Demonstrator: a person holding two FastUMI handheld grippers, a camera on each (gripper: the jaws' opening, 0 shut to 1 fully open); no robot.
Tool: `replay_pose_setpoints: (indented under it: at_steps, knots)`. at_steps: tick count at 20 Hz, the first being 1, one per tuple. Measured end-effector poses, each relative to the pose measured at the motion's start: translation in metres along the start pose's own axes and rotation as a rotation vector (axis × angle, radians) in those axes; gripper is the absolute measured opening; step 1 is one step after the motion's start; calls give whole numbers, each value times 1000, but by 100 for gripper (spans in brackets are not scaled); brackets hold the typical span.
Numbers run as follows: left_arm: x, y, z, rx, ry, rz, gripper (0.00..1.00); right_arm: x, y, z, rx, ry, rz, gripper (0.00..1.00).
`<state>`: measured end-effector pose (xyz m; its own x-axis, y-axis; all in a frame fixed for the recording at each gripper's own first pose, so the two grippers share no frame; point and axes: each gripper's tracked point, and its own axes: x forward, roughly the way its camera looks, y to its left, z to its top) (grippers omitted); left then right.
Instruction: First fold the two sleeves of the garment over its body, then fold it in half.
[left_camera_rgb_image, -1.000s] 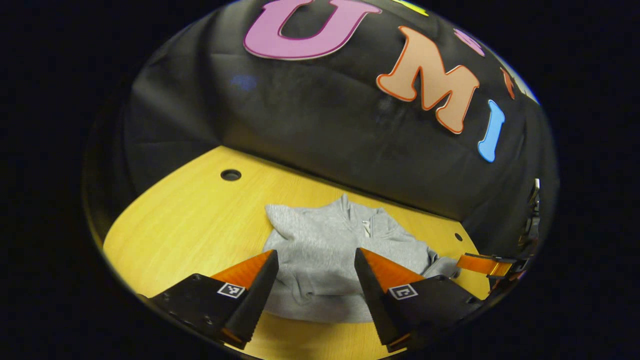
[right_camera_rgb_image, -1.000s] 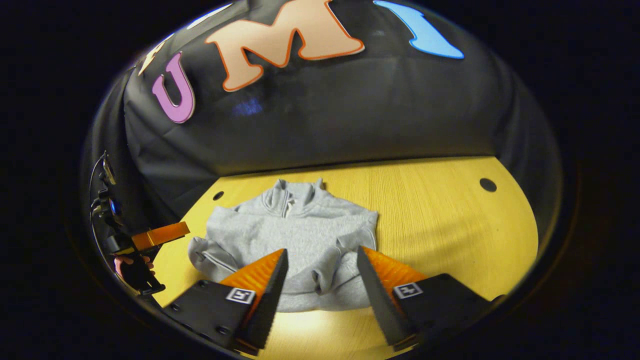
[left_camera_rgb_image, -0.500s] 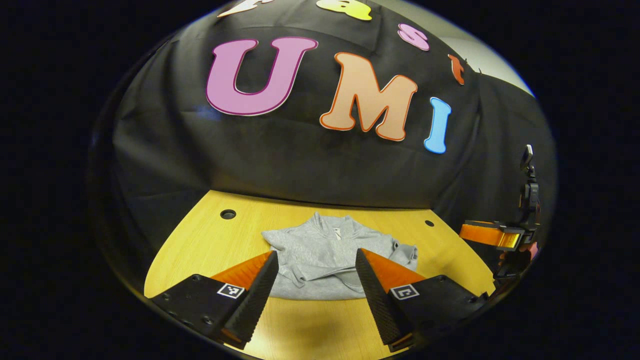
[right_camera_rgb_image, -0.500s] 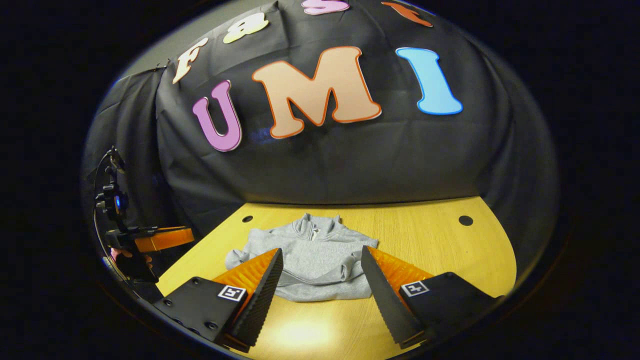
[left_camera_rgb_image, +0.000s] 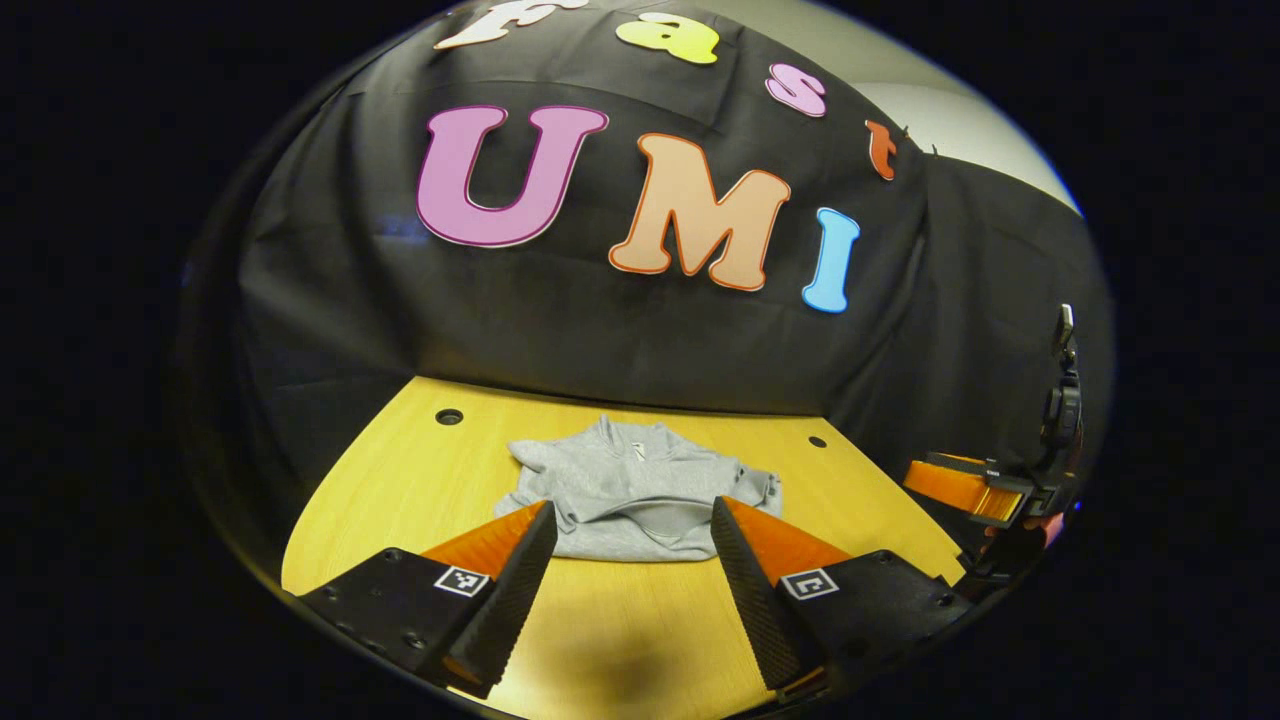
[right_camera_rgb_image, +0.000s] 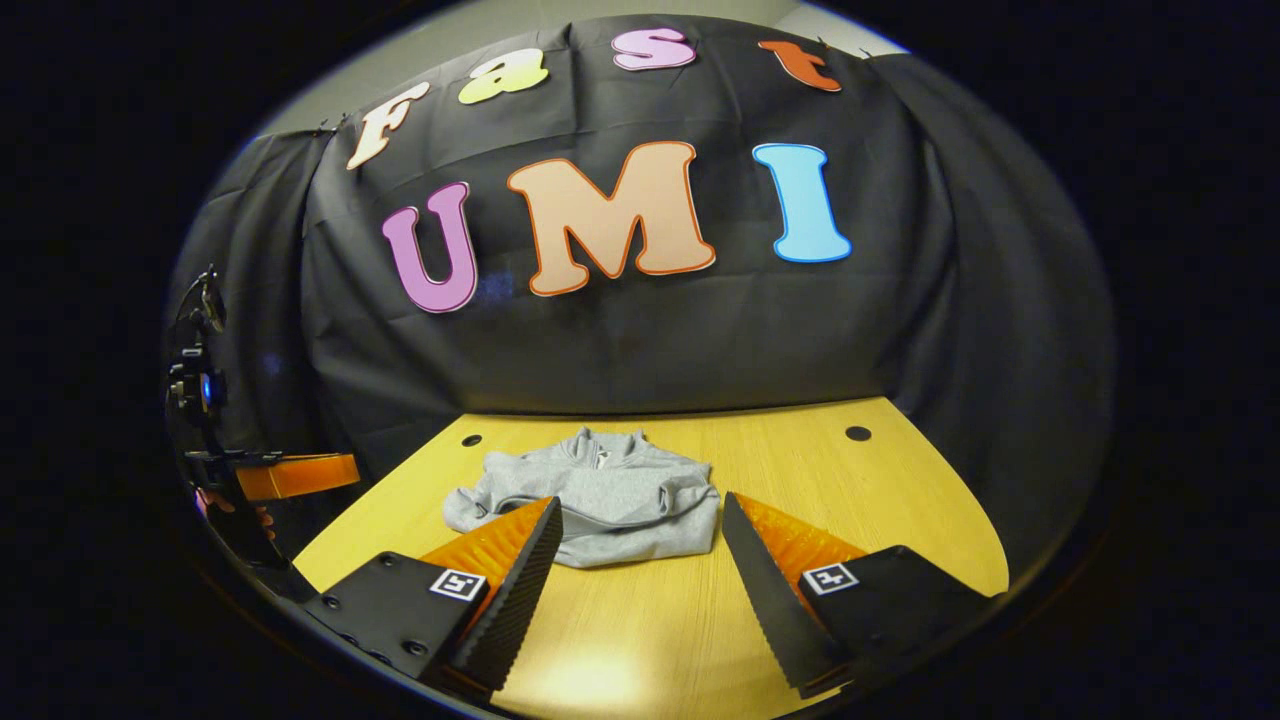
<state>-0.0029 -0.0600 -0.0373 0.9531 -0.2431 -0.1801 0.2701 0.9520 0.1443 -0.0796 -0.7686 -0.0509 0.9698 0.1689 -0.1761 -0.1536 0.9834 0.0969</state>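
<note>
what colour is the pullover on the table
Light heather grey; the pullover shows best in the right gripper view, lying on the yellow wooden table.

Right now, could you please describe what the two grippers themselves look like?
Each gripper, left and right, has two wedge-shaped fingers with ridged inner faces, mounted on black bodies with screws and a small square black-and-white marker on each side.

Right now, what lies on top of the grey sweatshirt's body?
Both sleeves lie folded across the grey zip-collar sweatshirt. Nothing else rests on it. The yellow wooden table beneath is covered there.
</note>
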Motion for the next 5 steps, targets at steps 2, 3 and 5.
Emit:
replay_pose_setpoints:
  at_steps: [2, 3, 5]
  knots:
    - [-1, -2, -9, 23, 27, -16, 89, -8, 8, -13, 45, 16, -5, 99]
    - [0, -4, -15, 34, 43, -27, 89, -9, 8, -18, 60, 22, -13, 99]
    - [1, -3, -26, 51, 79, -35, 89, -13, 4, -22, 73, 26, -36, 96]
